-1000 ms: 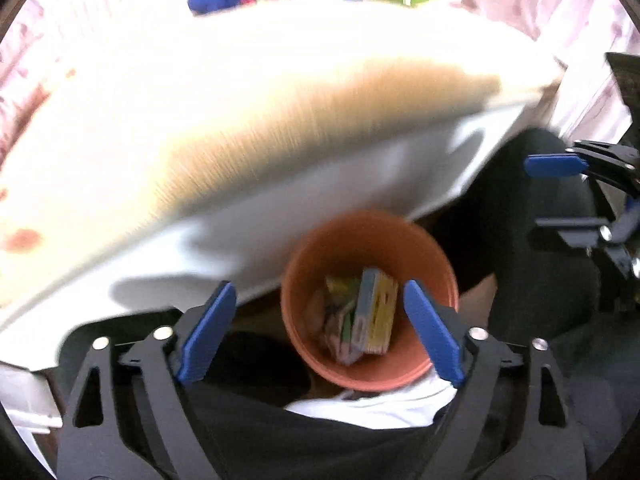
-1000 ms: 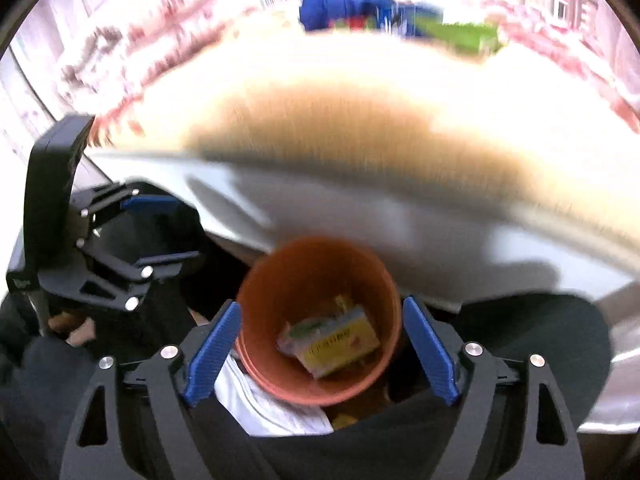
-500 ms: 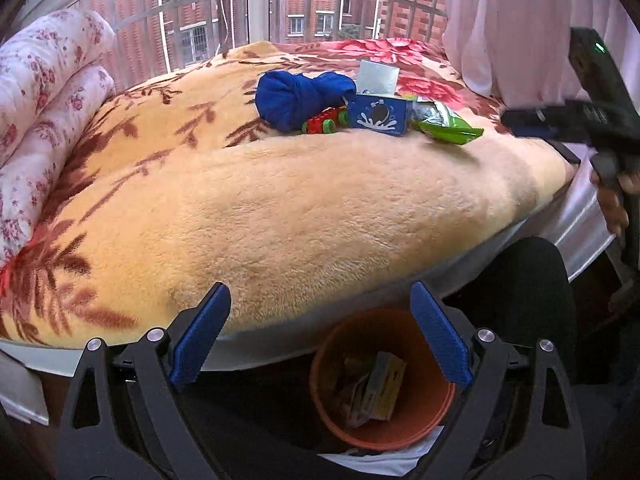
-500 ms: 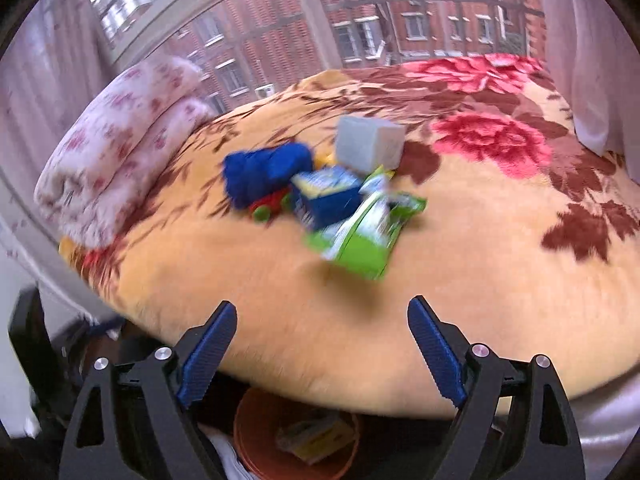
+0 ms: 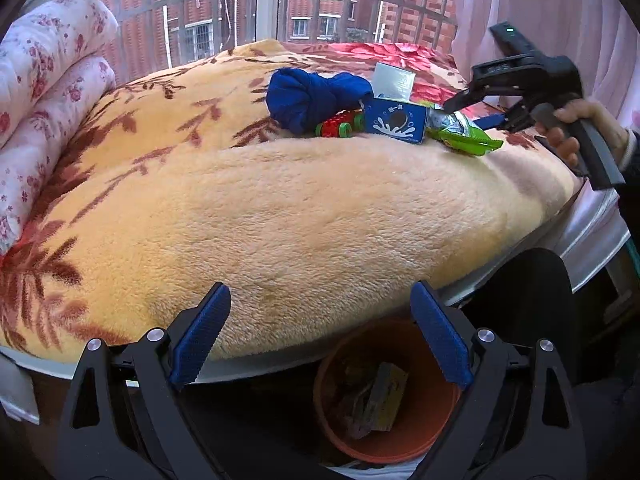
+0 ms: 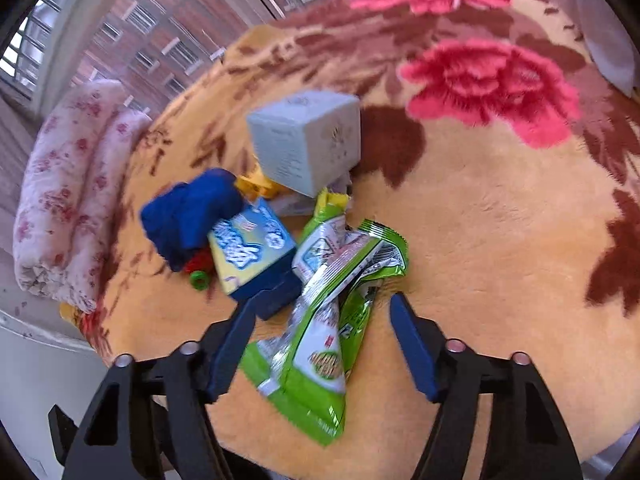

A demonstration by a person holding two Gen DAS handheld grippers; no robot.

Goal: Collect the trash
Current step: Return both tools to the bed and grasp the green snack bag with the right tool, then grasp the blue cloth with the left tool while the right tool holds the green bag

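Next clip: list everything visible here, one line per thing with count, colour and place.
blanket: 1, tan with red flowers, covers bed
rolled quilt: 1, white and pink floral, bed's left end
blue cloth: 1, blue, in pile on blanket
toy: 1, red and green, beside cloth
blue carton: 1, blue, in pile
grey box: 1, pale grey, behind carton
green wrappers: at least 2, green, between right fingers
bin: 1, orange, below bed edge, holds trash
left gripper: open, above bin
right gripper: closing around wrappers, not yet pressing
hand: 1, holds right gripper
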